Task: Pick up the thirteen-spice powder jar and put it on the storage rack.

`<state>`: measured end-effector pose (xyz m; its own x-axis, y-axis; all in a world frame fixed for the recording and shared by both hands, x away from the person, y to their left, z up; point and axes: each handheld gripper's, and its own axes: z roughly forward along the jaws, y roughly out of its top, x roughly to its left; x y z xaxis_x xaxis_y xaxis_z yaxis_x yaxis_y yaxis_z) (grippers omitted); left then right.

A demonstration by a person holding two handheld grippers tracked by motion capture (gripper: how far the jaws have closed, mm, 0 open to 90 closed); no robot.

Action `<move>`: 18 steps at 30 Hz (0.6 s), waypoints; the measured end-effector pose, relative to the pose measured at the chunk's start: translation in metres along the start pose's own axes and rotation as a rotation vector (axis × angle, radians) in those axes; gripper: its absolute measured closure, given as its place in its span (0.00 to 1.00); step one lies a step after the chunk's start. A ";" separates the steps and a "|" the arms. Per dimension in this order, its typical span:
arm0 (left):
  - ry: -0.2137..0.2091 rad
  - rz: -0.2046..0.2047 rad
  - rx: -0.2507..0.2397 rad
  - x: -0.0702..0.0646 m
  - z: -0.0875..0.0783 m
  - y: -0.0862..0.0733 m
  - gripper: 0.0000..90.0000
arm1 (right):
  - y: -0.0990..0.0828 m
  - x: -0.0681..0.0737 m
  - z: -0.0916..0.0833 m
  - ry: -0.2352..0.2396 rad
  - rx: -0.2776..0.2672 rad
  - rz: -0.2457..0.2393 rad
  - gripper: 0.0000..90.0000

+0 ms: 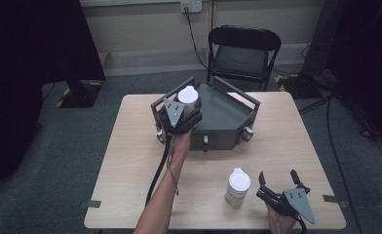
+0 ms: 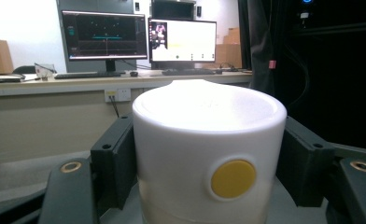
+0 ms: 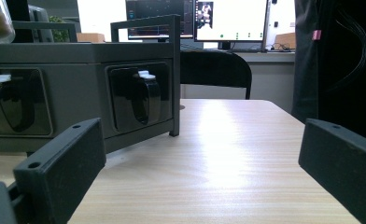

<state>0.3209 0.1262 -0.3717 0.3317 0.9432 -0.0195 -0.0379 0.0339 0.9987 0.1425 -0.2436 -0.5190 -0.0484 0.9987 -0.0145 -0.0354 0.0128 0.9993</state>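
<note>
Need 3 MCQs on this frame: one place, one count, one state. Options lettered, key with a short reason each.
1. Where is the white-lidded jar that the left gripper holds?
A. over the dark grey metal tray
B. on the floor
C. on the black folding chair

2. How many white-lidded jars are in the high view?
A. one
B. two
C. four

3. How do the right gripper jaws stand?
A. shut on a jar
B. open with nothing between them
C. shut on the tray

Key: 1 A, the jar sits above the tray's left corner. 2 B, a second jar stands on the light wooden table. 3 B, bare tabletop shows between the jaws.
</note>
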 end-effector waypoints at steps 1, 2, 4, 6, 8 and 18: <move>0.004 -0.001 0.006 0.000 0.001 0.000 0.34 | 0.000 -0.002 0.000 0.003 -0.004 -0.015 0.00; 0.006 -0.003 0.009 0.001 0.002 0.000 0.34 | 0.000 -0.001 0.000 0.004 -0.003 -0.011 0.00; 0.010 -0.007 0.012 0.002 0.003 -0.002 0.34 | 0.000 -0.001 0.000 0.005 -0.001 -0.003 0.00; 0.013 -0.010 0.013 0.001 0.003 -0.003 0.34 | 0.000 -0.001 0.000 0.005 0.000 0.002 0.00; 0.018 0.000 0.013 -0.001 0.003 -0.006 0.34 | 0.000 0.000 0.000 0.004 0.002 0.009 0.00; -0.002 0.008 0.030 0.000 0.008 -0.009 0.34 | 0.000 0.000 0.000 0.000 -0.001 0.000 0.00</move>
<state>0.3282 0.1230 -0.3803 0.3337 0.9426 -0.0112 -0.0125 0.0164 0.9998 0.1424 -0.2436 -0.5192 -0.0479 0.9987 -0.0146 -0.0363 0.0128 0.9993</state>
